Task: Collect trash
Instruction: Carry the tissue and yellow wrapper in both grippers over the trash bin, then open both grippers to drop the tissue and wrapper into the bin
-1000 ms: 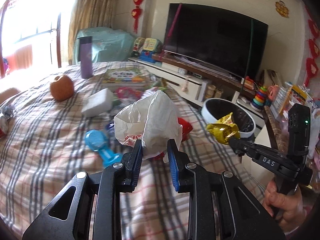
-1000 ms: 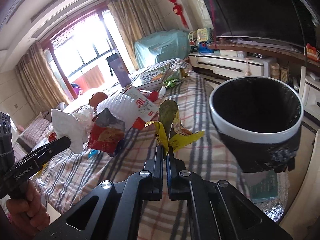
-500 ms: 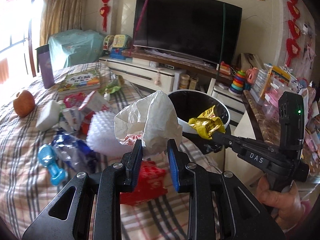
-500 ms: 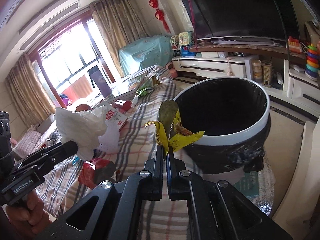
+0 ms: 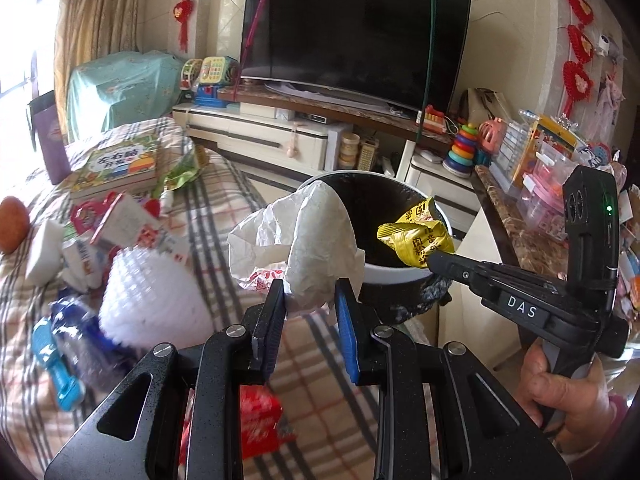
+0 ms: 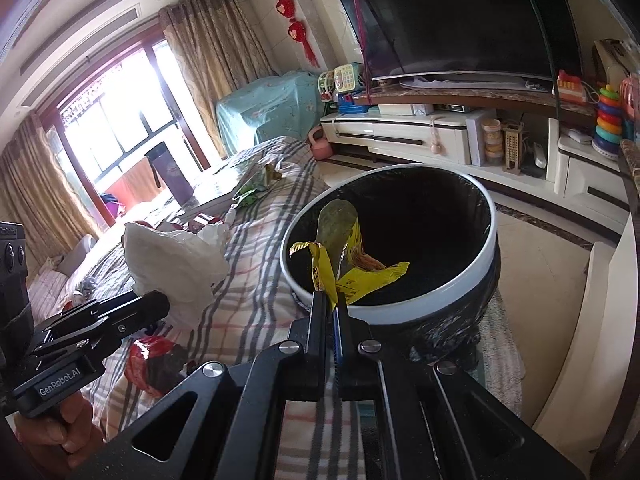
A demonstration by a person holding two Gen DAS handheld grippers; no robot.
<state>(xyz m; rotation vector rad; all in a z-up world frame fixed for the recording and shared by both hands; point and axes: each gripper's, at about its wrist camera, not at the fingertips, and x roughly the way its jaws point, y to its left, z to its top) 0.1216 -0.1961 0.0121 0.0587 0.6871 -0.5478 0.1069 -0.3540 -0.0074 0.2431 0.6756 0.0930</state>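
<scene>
In the right wrist view the right gripper (image 6: 331,300) has its fingers pressed together at the centre of the frame, pinching the torn edge of a yellow snack wrapper (image 6: 352,264). The wrapper stands over the near rim of the trash bin (image 6: 400,312), whose black liner fills the centre right.

In the left wrist view the left gripper (image 5: 310,300) has its blue-padded fingers only partly closed, clamped around the lower folds of a crumpled white plastic bag (image 5: 308,240). The bag rises in the middle of the frame, in front of the bin's near rim rather than clearly over the opening.

Both pieces look light, limp and thin. The wrapper seems crinkly and slick, so a firm pinch on a folded edge suits it; it should fall freely when let go. The bag is soft and bulky and may cling to the pads or catch on the rim; gripping a bunched fold low down, as now, seems best.

Further left on the checked cloth of the tabletop (image 5: 208,208) lies more litter, including a red packet (image 5: 260,420) at bottom centre.
</scene>
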